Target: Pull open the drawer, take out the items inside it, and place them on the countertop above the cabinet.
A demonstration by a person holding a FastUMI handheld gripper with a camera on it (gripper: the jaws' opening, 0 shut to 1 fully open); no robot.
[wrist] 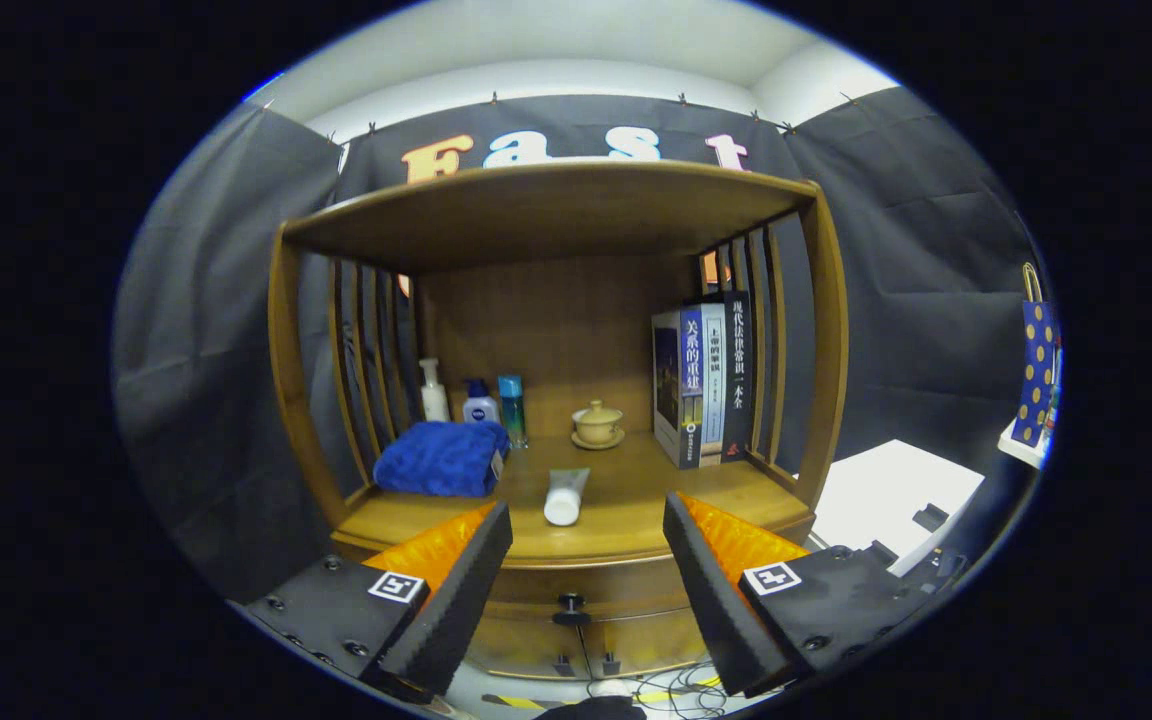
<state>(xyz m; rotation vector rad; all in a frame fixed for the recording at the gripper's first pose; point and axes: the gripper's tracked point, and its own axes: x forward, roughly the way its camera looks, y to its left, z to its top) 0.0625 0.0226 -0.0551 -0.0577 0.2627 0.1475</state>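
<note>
Drawer (pixel 576 590), wooden, shut, under countertop (pixel 626 500); small dark round knob (pixel 570 603) is only hold, rigid, likely slippery. White tube (pixel 565 496) lies on countertop. Gripper (pixel 586 560) spread wide, holding nothing.

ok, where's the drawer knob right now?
In the gripper view the drawer knob sits on the closed drawer front just under the countertop edge, below the lying white tube, between and beyond the open gripper fingers.
</note>
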